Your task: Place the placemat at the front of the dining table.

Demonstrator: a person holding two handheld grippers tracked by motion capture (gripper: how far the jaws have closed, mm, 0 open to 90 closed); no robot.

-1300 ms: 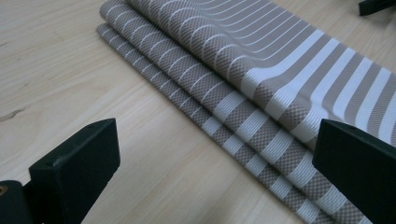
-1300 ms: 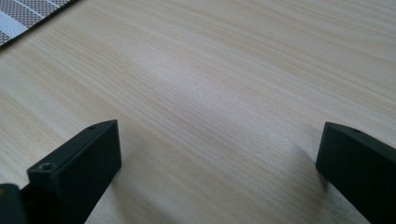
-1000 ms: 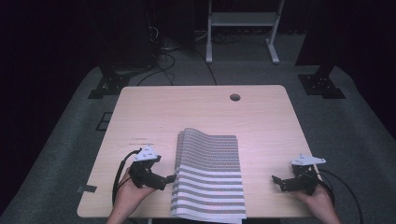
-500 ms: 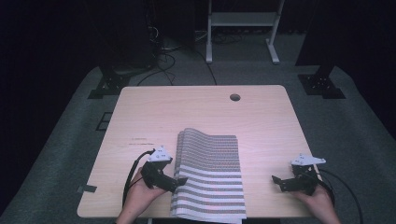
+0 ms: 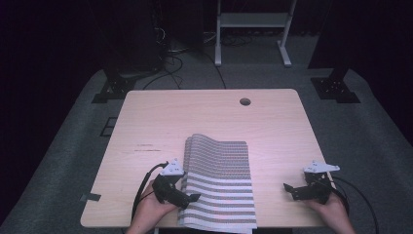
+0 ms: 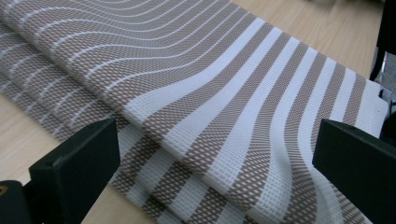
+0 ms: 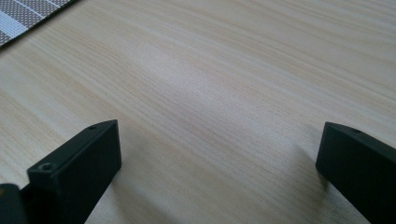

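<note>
Striped folded cloth lies lower centre of the table. Left gripper spread at its left edge; right gripper spread, well apart at lower right. Risk: jaws probably catch just the top layer, unfolding the stack.

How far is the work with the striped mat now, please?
Done: the mat already lies folded in layers on the table, near the front edge. In hand: the left claw, open, is over the mat's left edge, its jaws on either side of the stacked folds, gripping nothing yet. The right claw waits open over bare wood, apart from the mat. Left: probably closing on the edge and moving the layers.
</note>
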